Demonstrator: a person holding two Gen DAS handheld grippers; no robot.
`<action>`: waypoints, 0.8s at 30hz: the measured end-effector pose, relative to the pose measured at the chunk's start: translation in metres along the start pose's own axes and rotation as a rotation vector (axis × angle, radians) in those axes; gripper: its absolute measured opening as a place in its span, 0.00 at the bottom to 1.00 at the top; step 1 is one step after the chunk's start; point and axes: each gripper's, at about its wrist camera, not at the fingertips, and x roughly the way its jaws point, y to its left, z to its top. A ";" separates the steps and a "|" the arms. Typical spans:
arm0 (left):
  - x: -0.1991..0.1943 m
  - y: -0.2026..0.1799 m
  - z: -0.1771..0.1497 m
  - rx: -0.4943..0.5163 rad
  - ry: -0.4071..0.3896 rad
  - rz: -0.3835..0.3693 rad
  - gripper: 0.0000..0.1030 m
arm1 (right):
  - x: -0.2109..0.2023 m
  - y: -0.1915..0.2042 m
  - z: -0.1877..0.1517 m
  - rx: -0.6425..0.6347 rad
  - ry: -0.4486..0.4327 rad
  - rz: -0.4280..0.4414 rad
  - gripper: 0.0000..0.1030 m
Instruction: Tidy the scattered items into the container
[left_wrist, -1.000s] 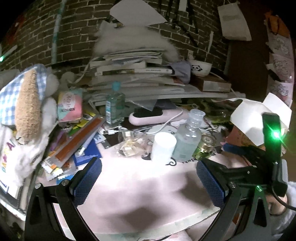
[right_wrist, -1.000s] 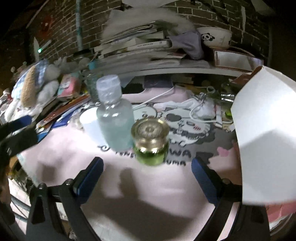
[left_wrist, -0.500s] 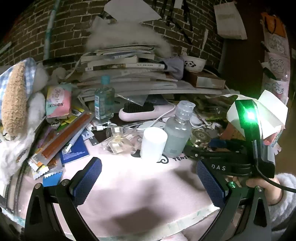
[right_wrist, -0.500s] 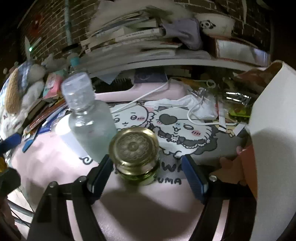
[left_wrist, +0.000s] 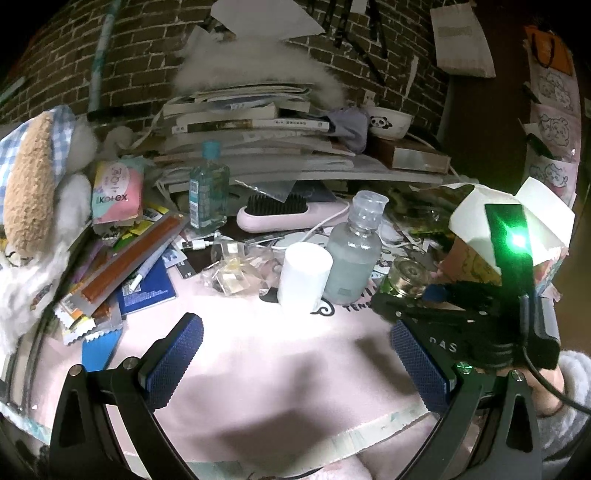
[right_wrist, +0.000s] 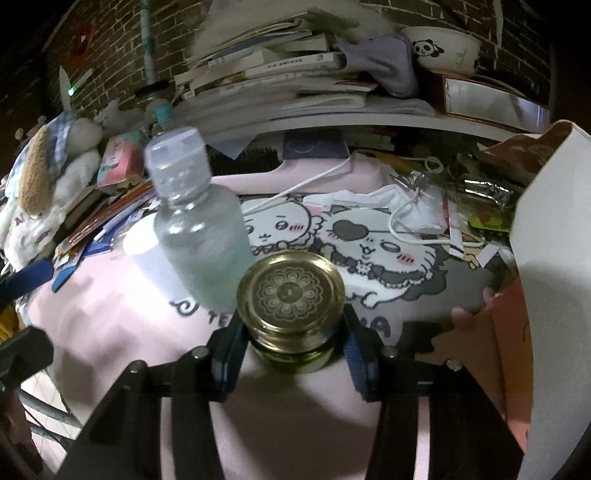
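Note:
A small green glass jar with a gold lid (right_wrist: 290, 295) stands on the pink cartoon mat (right_wrist: 118, 314). My right gripper (right_wrist: 291, 343) is shut on the jar, one finger on each side; it also shows in the left wrist view (left_wrist: 406, 273). Just behind the jar stand a clear plastic bottle (right_wrist: 195, 225) and a white cup (left_wrist: 304, 275). The white-flapped cardboard box (right_wrist: 546, 258) stands open at the right, steadied by fingers at its base. My left gripper (left_wrist: 295, 354) is open and empty above the mat's near part.
A pink hairbrush (left_wrist: 291, 216), a blue-capped bottle (left_wrist: 207, 192), a small perfume bottle in wrap (left_wrist: 231, 273), snack packets (left_wrist: 122, 266) and a plush toy (left_wrist: 33, 184) crowd the back and left. A stack of books (left_wrist: 251, 125) rises behind. A face mask (right_wrist: 410, 210) lies on the mat.
My right gripper has moved forward around the gold-lidded jar and shut on it. My left gripper stays open; its view has shifted slightly.

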 end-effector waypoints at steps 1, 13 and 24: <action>-0.001 0.000 -0.001 0.000 0.002 -0.001 0.99 | -0.003 0.001 -0.002 -0.004 -0.003 -0.001 0.43; -0.015 -0.004 -0.004 -0.008 -0.005 0.004 0.99 | -0.052 0.027 -0.001 -0.092 -0.118 0.001 0.43; -0.021 -0.008 -0.001 -0.011 -0.017 0.002 0.99 | -0.092 0.054 0.020 -0.163 -0.243 0.022 0.43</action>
